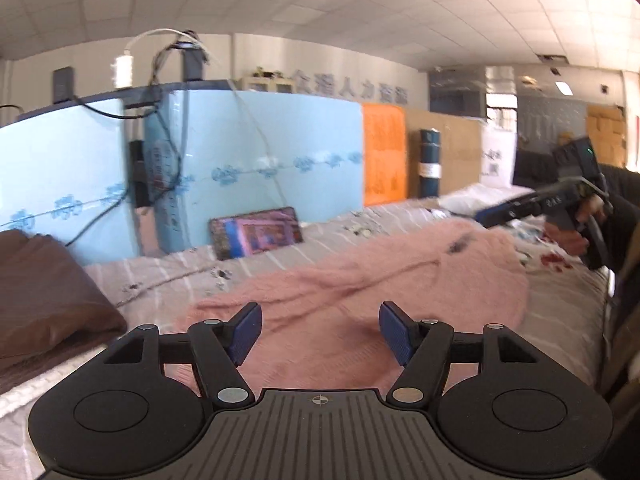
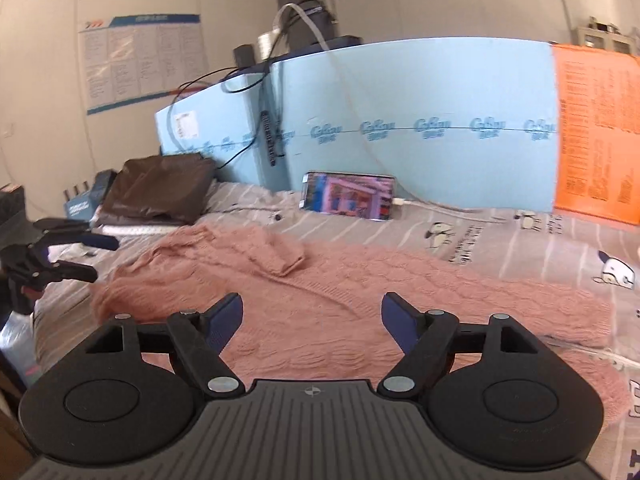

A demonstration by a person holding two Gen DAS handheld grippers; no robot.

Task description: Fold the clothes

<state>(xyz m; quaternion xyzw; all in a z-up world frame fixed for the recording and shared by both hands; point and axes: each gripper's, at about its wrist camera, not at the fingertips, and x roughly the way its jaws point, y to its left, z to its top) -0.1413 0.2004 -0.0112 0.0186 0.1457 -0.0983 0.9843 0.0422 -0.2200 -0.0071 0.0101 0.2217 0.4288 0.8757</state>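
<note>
A fuzzy pink knit sweater [image 1: 360, 284] lies spread across the bed, seen also in the right wrist view as the sweater [image 2: 360, 288] with a sleeve [image 2: 276, 256] folded over onto its body. My left gripper [image 1: 320, 332] hovers just above the sweater's near edge, jaws apart with nothing between the blue pads. My right gripper [image 2: 312, 322] hangs over the sweater's near side too, jaws wide and empty. Each gripper shows in the other's view: the right gripper [image 1: 520, 210] in a hand at far right, the left gripper [image 2: 90, 256] at far left.
The bed has a grey striped sheet [image 2: 500, 236] with cartoon prints. A lit phone [image 2: 348, 196] leans on light blue foam boards [image 2: 420, 120] at the back, its cable trailing right. A folded brown cloth [image 2: 160, 188] lies at the bed's far left corner. An orange board [image 2: 596, 132] stands right.
</note>
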